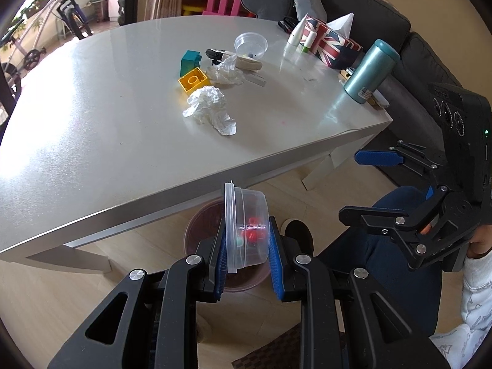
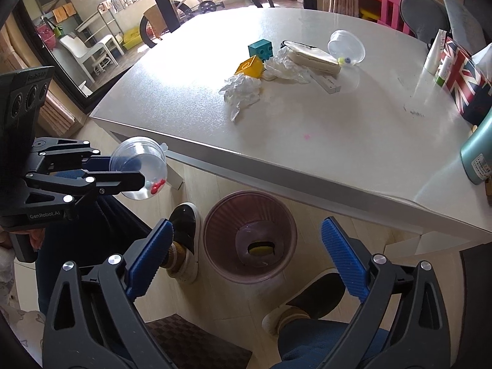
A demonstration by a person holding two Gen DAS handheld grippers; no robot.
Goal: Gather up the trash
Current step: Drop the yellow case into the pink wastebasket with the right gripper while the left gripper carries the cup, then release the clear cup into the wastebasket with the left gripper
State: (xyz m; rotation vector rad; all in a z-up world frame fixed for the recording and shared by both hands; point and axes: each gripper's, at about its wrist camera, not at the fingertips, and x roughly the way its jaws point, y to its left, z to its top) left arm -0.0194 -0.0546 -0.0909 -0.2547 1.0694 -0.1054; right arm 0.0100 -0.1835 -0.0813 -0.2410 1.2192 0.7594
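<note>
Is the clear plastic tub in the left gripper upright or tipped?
Tipped. The clear lidded plastic tub lies on its side in the left gripper, lid edge vertical, red beads pooled low against its wall.

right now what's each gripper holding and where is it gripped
The left gripper holds a small clear lidded container, clamped lid face against one pad, base against the other. The right gripper is open and holds nothing.

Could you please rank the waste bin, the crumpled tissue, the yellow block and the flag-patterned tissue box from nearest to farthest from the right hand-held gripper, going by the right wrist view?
From the right hand-held gripper:
1. Waste bin, on the floor directly between its open fingers.
2. Crumpled tissue, on the table, near the front edge.
3. Yellow block, just behind the tissue.
4. Flag-patterned tissue box, far right of the table.
</note>
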